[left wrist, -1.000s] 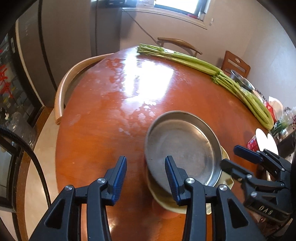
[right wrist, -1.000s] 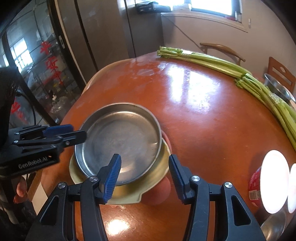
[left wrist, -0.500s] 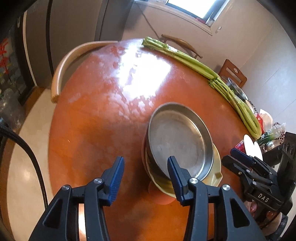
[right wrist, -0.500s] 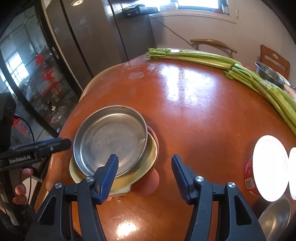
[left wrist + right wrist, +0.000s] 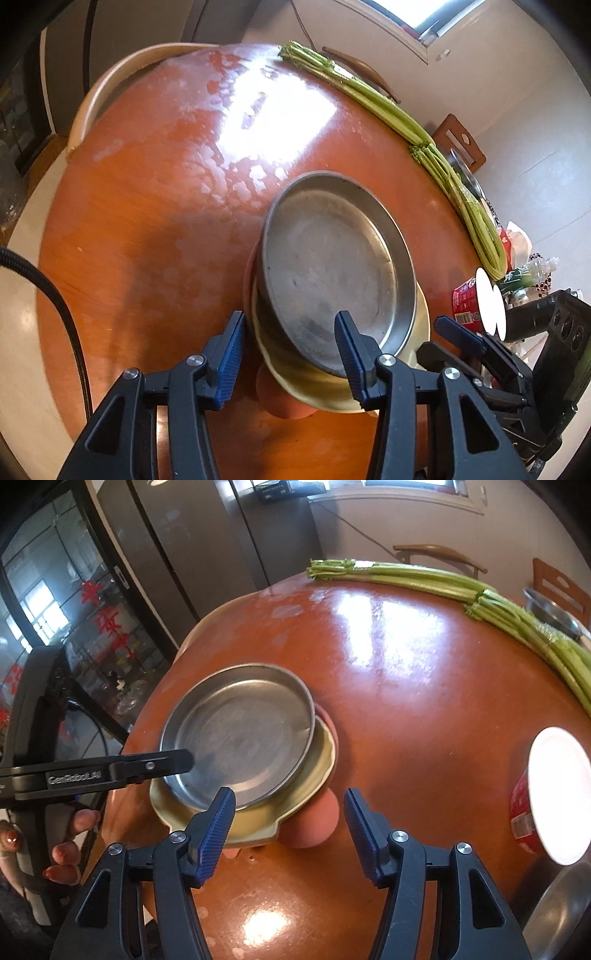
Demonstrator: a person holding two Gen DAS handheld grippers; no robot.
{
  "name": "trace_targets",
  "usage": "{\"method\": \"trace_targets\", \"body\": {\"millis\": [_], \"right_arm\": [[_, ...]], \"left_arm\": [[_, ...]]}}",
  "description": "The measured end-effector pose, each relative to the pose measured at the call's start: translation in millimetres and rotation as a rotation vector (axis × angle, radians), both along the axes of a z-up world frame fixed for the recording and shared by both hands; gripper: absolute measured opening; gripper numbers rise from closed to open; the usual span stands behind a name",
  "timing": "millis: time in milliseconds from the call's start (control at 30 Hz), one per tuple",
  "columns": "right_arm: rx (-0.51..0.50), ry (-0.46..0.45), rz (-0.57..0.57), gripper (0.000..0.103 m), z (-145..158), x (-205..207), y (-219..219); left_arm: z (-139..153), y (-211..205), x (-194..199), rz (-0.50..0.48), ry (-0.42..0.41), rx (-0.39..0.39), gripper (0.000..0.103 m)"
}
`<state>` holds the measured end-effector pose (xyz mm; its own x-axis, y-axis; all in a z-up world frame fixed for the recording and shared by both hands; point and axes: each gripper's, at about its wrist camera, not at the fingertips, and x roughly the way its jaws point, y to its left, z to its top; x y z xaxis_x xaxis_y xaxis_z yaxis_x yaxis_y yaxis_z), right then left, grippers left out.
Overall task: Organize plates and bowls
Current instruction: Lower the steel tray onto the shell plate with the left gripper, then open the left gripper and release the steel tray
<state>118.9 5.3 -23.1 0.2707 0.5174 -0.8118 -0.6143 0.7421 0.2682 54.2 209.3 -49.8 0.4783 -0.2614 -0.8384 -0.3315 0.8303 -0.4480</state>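
Note:
A steel plate (image 5: 332, 266) lies stacked in a yellow dish (image 5: 419, 317), which rests on a pink dish (image 5: 284, 404), near the front edge of the round wooden table (image 5: 155, 206). The stack also shows in the right wrist view: steel plate (image 5: 240, 734), yellow dish (image 5: 321, 760), pink dish (image 5: 314, 830). My left gripper (image 5: 290, 354) is open, its jaws on either side of the stack's near rim, one over the steel plate. My right gripper (image 5: 290, 827) is open and empty, just short of the stack. The left gripper also shows from the side in the right wrist view (image 5: 162, 766).
Long bundles of green celery (image 5: 443, 581) lie across the far side of the table. A red tub with a white lid (image 5: 554, 794) and a steel bowl (image 5: 565, 915) stand at the right. Another steel bowl (image 5: 550, 609) sits behind the celery. Chairs (image 5: 110, 85) surround the table.
Both grippers have moved in toward the stack. The left gripper's jaws now straddle the stack's near rim. The stack has not moved.

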Motion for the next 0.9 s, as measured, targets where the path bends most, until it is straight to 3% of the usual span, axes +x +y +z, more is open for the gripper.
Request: {"method": "trace_targets", "body": {"millis": [267, 567, 900], "right_arm": [[0.024, 0.061, -0.014, 0.065, -12, 5, 0], [0.035, 0.077, -0.034, 0.067, -16, 12, -4], [0.028, 0.070, -0.098, 0.067, -14, 20, -27]], "left_arm": [[-5, -8, 8, -0.007, 0.018, 0.019, 0.050], [-4, -25, 25, -0.040, 0.029, 0.084, 0.051], [-4, -46, 52, -0.107, 0.026, 0.099, 0.052]]}}
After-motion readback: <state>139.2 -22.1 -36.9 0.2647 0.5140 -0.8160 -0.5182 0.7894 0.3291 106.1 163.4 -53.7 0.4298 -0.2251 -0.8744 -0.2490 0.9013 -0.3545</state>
